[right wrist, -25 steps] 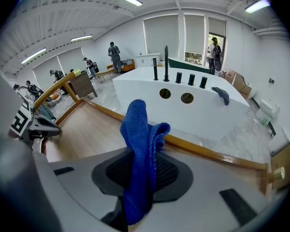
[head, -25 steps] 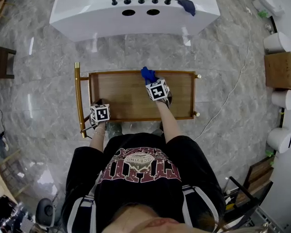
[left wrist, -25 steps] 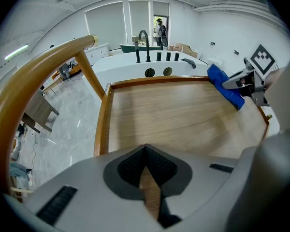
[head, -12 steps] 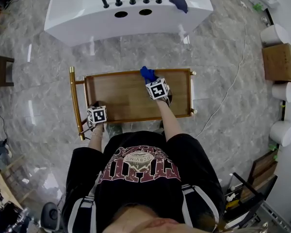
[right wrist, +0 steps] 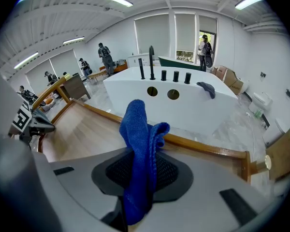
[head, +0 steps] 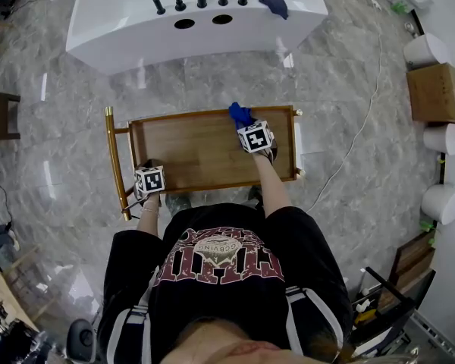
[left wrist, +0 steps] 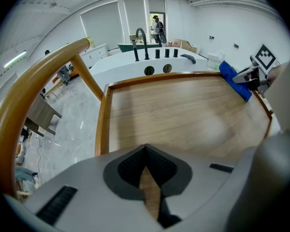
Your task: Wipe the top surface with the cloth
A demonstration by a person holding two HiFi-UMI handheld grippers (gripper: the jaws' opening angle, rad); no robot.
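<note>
Right gripper clamped the soft, lightweight blue cloth mid-fold, far-right on wooden surface; limp, likely bunches. Left gripper jaws together, near-left corner.

White bathtub beyond, black taps along its deck, dark rag on the rim. Grey marble floor. Cardboard box at right, between white cylinders.
</note>
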